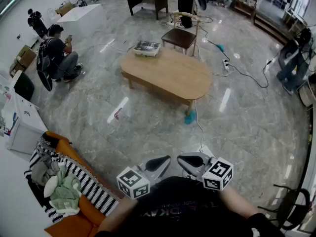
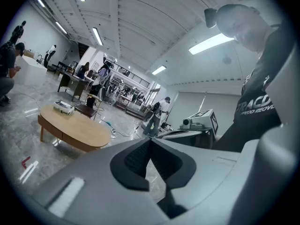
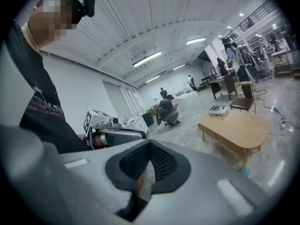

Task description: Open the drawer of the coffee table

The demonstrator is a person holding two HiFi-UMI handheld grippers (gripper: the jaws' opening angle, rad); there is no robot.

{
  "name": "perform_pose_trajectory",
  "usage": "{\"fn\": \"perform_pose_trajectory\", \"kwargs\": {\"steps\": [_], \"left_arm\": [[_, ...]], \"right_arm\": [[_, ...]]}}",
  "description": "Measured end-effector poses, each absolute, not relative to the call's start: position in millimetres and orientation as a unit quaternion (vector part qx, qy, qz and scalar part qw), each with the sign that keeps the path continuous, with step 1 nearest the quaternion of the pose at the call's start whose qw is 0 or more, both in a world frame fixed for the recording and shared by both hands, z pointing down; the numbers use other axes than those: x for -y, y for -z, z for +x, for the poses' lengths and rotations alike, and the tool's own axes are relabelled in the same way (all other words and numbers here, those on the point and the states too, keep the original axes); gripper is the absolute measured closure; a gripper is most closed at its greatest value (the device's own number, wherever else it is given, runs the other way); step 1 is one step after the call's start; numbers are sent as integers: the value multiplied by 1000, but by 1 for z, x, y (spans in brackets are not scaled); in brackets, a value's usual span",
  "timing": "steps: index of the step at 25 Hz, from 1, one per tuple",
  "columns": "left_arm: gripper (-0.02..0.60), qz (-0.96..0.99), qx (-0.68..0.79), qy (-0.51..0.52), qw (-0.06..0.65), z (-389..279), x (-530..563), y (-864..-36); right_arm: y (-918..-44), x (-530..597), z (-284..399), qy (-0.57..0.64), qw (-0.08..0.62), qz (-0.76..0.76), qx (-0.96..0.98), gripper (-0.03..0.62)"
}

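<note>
- Coffee table (image 1: 168,73), well ahead of both tools: rigid wooden drawer (image 3: 212,133), probably best hooked under its front edge.
- Left tool (image 1: 162,162), right tool (image 1: 184,161): jaws together, empty.

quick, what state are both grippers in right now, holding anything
left gripper: closed, nothing between its jaws.
right gripper: closed, nothing between its jaws.

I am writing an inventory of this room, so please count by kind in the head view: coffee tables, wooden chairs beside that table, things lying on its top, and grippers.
Coffee table: 1
Wooden chair: 1
White box on the tabletop: 1
Grippers: 2, the left gripper and the right gripper
Total: 5
</note>
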State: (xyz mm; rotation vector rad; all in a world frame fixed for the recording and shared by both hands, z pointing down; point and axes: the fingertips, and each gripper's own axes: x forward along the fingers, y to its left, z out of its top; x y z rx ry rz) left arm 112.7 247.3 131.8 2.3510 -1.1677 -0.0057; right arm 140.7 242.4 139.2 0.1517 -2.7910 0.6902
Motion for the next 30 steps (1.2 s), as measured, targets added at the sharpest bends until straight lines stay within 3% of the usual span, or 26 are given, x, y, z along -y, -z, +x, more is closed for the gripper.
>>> {"fn": "perform_pose_trajectory", "kwargs": {"steps": [30], "left_arm": [[580, 855, 454, -4, 250, 129, -253, -129]], "right_arm": [[-127, -239, 159, -216, 97, 35, 971, 592]]}}
